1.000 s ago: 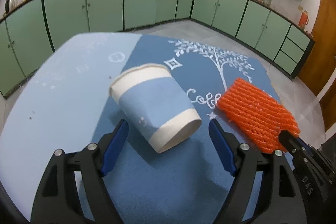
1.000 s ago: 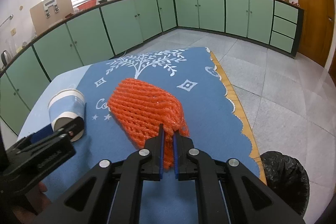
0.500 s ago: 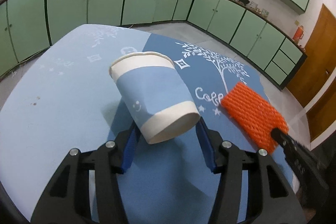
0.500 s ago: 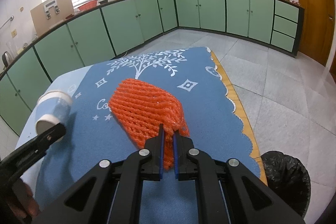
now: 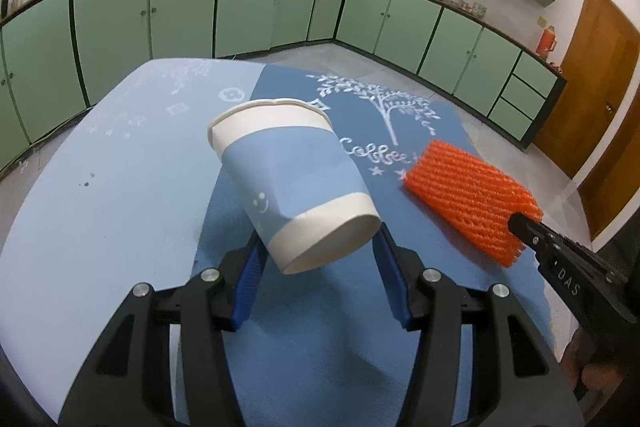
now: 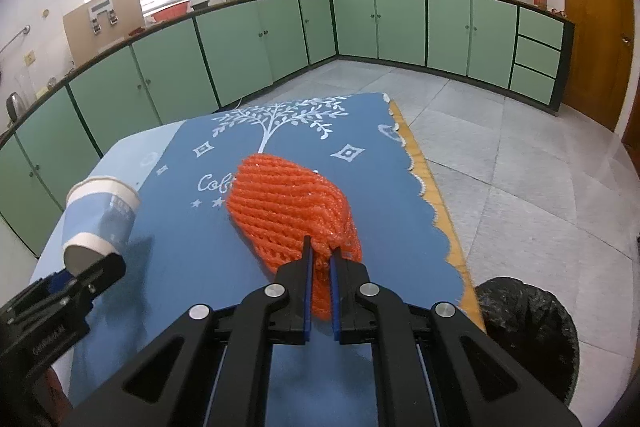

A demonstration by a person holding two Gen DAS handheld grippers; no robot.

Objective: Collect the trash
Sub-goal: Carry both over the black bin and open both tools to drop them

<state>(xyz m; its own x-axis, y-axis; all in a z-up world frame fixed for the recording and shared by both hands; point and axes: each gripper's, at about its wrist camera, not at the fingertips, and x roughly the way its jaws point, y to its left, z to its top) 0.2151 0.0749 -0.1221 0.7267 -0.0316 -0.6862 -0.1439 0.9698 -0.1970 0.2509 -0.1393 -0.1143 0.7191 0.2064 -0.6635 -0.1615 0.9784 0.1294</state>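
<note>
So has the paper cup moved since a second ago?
Yes. The cup was lying on the blue mat; now it is lifted clear, base clamped in the left gripper, its shadow on the mat beneath.

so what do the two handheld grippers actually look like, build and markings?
Both are matte black plastic with cut-out linkage arms and silver round bolt heads. The left gripper and the right gripper each carry blue pads on the inner faces of the fingers. White embossed lettering runs along the side bodies. No cables or sleeves visible.
</note>
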